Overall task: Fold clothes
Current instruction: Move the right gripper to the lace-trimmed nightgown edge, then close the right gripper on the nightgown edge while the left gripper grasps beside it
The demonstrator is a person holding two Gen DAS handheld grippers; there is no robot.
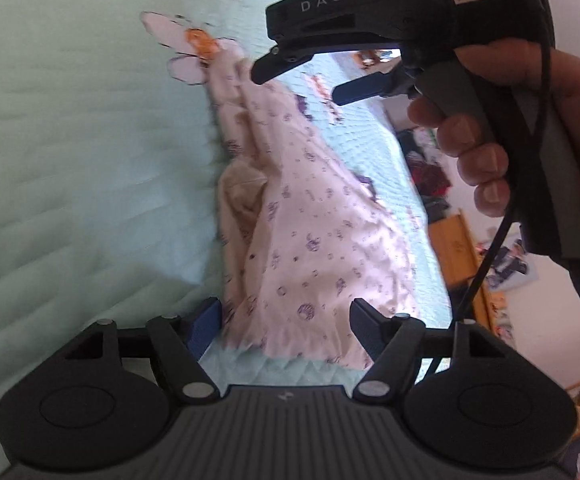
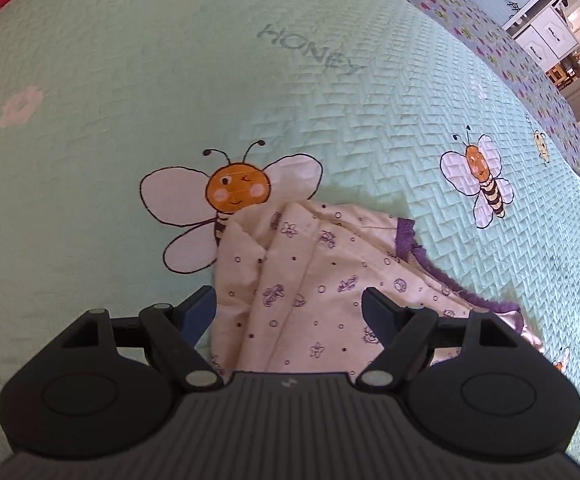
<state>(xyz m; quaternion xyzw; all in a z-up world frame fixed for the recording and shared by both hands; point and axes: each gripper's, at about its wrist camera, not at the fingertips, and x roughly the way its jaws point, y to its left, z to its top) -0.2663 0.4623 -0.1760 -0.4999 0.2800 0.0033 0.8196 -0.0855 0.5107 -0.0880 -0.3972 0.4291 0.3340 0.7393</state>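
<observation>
Lying bunched on the bed (image 2: 330, 92), the pink garment (image 2: 310, 280) sits between the open, empty jaws of the left gripper (image 1: 285, 320) and right gripper (image 2: 290, 312); pinching one loose layer could skew any fold.

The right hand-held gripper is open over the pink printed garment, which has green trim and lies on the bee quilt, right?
Not quite: the garment has purple trim, as the right wrist view shows. The right hand-held gripper is open over it on the bee quilt.
</observation>
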